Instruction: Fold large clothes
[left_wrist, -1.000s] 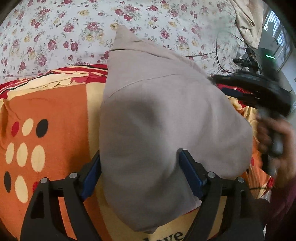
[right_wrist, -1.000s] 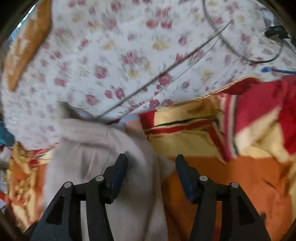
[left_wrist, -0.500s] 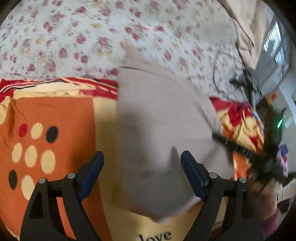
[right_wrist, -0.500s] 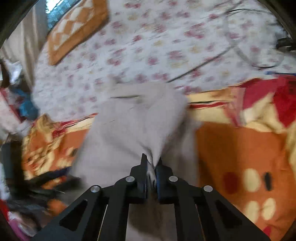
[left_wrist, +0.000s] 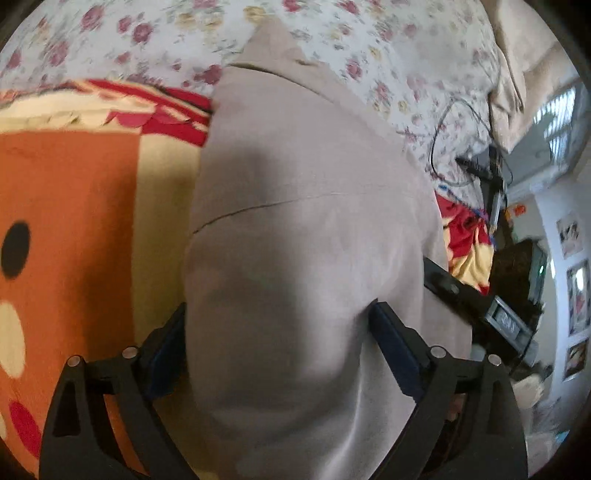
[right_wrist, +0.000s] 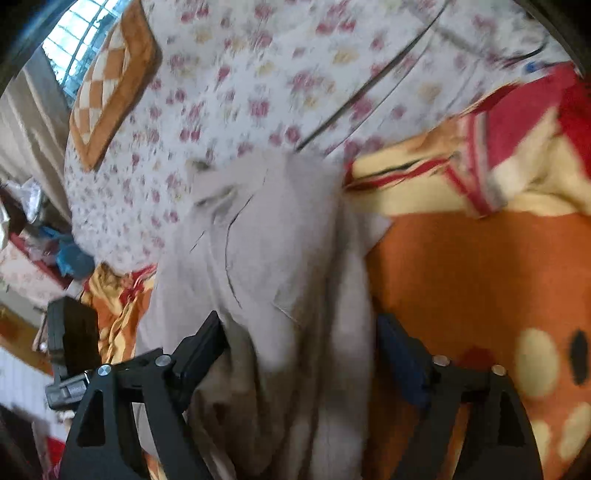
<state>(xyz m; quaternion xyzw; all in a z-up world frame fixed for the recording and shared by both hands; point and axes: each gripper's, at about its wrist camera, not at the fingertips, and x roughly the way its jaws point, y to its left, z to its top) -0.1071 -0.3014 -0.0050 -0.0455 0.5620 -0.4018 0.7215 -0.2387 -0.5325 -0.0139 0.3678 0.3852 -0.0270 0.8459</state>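
Observation:
A large beige-grey garment (left_wrist: 303, 240) lies folded lengthwise on an orange, red and cream patterned blanket (left_wrist: 74, 206). In the left wrist view my left gripper (left_wrist: 280, 332) is open, its blue-padded fingers either side of the garment's near end. In the right wrist view the same garment (right_wrist: 273, 258) lies bunched between the fingers of my right gripper (right_wrist: 299, 343), which is open. The other gripper shows as a black body in each view, at the right in the left wrist view (left_wrist: 480, 306) and at the left in the right wrist view (right_wrist: 70, 339).
A white floral sheet (left_wrist: 332, 40) covers the bed beyond the blanket, with black cables (left_wrist: 454, 122) lying on it. A brown and white checked pillow (right_wrist: 110, 81) lies at the far left. Clutter and a wall with pictures (left_wrist: 572, 288) stand beside the bed.
My right gripper was shut on the garment half a second ago and has opened. My left gripper stayed open and came closer over the garment's near end.

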